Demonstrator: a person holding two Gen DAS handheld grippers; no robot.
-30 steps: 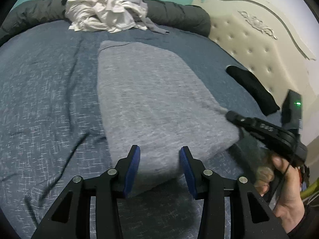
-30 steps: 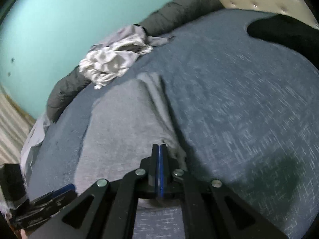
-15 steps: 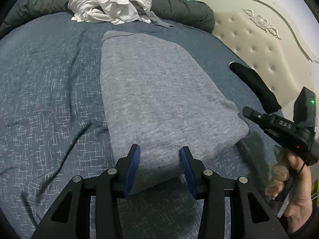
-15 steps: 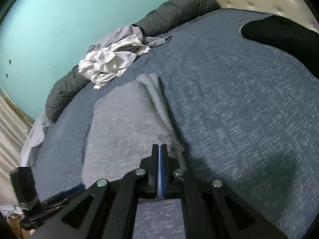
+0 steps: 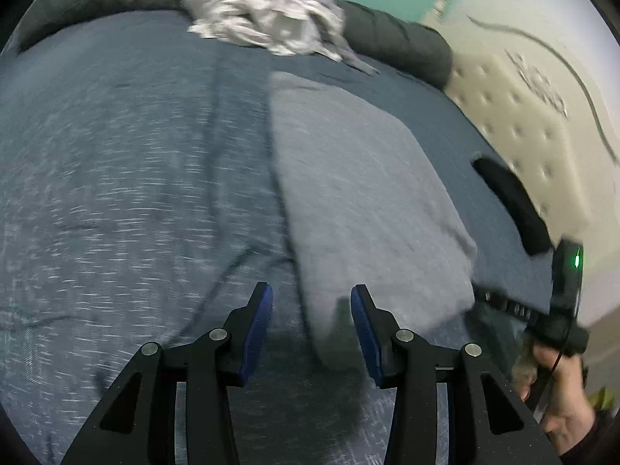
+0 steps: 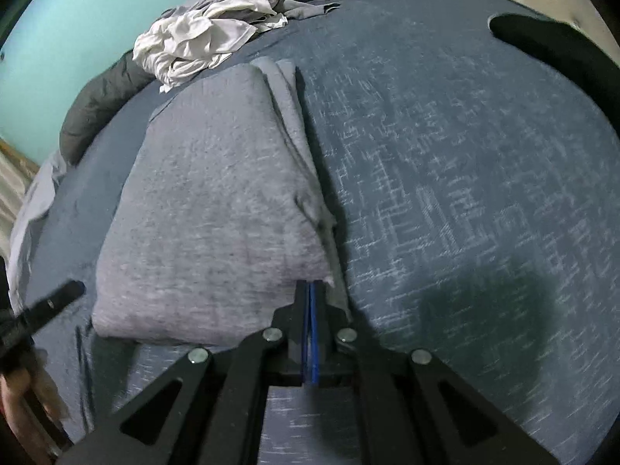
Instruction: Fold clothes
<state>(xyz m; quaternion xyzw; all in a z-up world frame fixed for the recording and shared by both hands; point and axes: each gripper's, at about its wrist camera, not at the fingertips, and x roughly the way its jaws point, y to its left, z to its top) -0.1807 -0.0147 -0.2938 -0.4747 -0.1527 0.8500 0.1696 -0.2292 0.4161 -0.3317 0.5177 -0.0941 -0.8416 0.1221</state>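
A folded grey garment (image 5: 360, 201) lies on the blue bedspread (image 5: 116, 193); it also shows in the right wrist view (image 6: 209, 209). My left gripper (image 5: 312, 310) is open and empty, its blue pads just short of the garment's near left corner. My right gripper (image 6: 310, 302) is shut with its pads together at the garment's near right corner; whether cloth is pinched between them does not show. In the left wrist view the right gripper (image 5: 515, 310) appears at the right, held by a hand.
A heap of white and grey clothes (image 5: 263, 11) lies at the far edge on a dark rolled duvet (image 5: 395, 46). A black folded item (image 5: 511, 205) lies by the cream tufted headboard (image 5: 534, 116). In the right wrist view the heap (image 6: 201, 42) sits beyond the garment.
My left gripper has shifted left, so the garment's near corner now sits by the right pad instead of between both. The right gripper has drawn nearer the garment's corner, still shut.
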